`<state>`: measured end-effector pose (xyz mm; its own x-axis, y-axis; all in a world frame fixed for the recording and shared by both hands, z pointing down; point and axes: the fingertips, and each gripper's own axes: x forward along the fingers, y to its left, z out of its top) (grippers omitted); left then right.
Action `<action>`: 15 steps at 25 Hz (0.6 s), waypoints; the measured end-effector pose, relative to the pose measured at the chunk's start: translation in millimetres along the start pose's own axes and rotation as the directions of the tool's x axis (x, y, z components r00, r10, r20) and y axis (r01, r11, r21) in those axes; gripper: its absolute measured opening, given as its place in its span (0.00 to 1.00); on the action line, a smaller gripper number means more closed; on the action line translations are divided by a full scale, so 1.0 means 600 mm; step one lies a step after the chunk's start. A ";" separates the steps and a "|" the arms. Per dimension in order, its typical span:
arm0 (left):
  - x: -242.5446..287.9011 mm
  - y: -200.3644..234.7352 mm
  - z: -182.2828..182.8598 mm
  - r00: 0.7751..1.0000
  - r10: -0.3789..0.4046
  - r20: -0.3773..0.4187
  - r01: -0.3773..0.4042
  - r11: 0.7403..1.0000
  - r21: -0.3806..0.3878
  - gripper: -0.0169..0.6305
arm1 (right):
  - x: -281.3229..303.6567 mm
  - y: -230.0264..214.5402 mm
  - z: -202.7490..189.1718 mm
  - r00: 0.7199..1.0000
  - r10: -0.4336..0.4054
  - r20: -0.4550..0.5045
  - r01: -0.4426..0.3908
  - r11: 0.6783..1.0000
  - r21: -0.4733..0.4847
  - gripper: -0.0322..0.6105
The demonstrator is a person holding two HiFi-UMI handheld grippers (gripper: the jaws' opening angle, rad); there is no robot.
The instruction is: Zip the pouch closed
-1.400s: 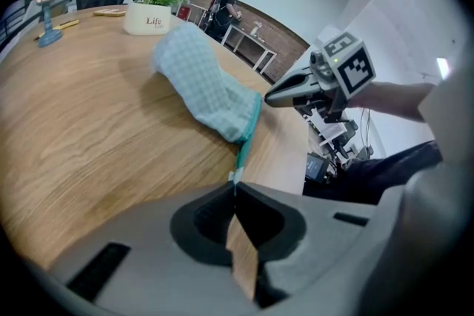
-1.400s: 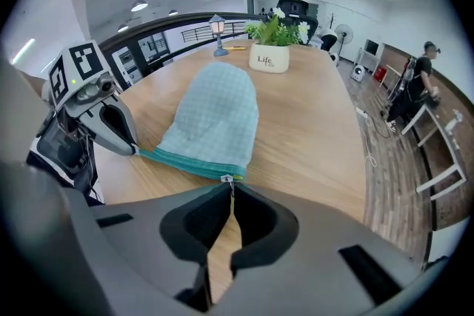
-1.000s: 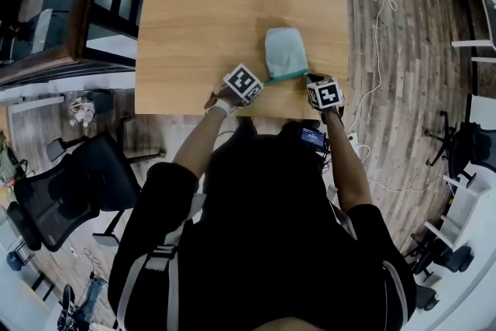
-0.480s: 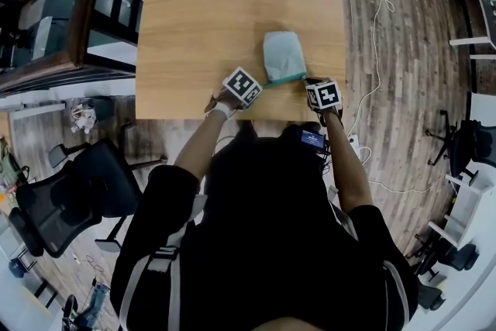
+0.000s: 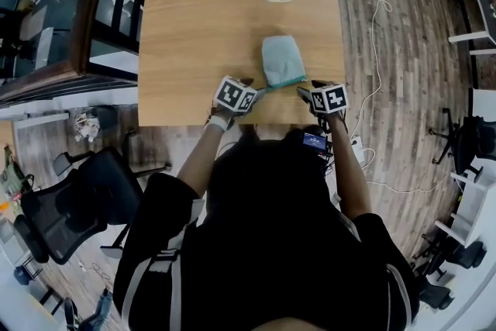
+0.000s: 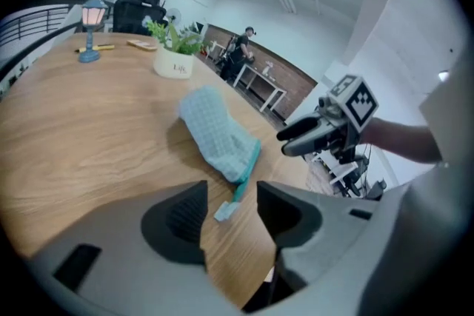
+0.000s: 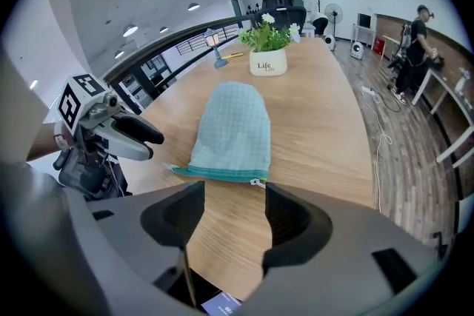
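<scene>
At the front edge of the wooden desk (image 5: 201,35), which the person's head (image 5: 263,174) partly hides in the head view, lies the pouch (image 5: 281,60); its teal zip edge (image 7: 222,174) is too small to judge shut or not. Both the left gripper (image 6: 231,209) and right gripper (image 7: 233,207) have just been opening their jaws, now wide, empty, clear of the soft, checked, round-ended fabric.
</scene>
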<state>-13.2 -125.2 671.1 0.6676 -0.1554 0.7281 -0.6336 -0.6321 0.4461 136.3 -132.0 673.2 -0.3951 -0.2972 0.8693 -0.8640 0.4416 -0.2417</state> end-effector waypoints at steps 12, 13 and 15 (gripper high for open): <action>-0.227 0.007 0.216 0.708 0.285 0.646 -0.419 0.906 0.059 0.32 | -0.159 0.041 0.173 0.906 -0.080 0.416 0.132 0.986 -0.097 0.44; -0.252 -0.002 0.234 0.666 0.288 0.688 -0.457 0.887 0.070 0.32 | -0.184 0.051 0.195 0.873 -0.076 0.481 0.149 0.982 -0.115 0.44; -0.298 -0.025 0.265 0.591 0.286 0.754 -0.528 0.844 0.094 0.31 | -0.242 0.071 0.235 0.788 -0.070 0.612 0.197 0.970 -0.143 0.40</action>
<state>-61.0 -208.4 451.2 0.5085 -0.8451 0.1652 -0.8505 -0.5229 -0.0573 112.8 -189.5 475.7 -0.4418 -0.7833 0.4374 -0.8712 0.4909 -0.0010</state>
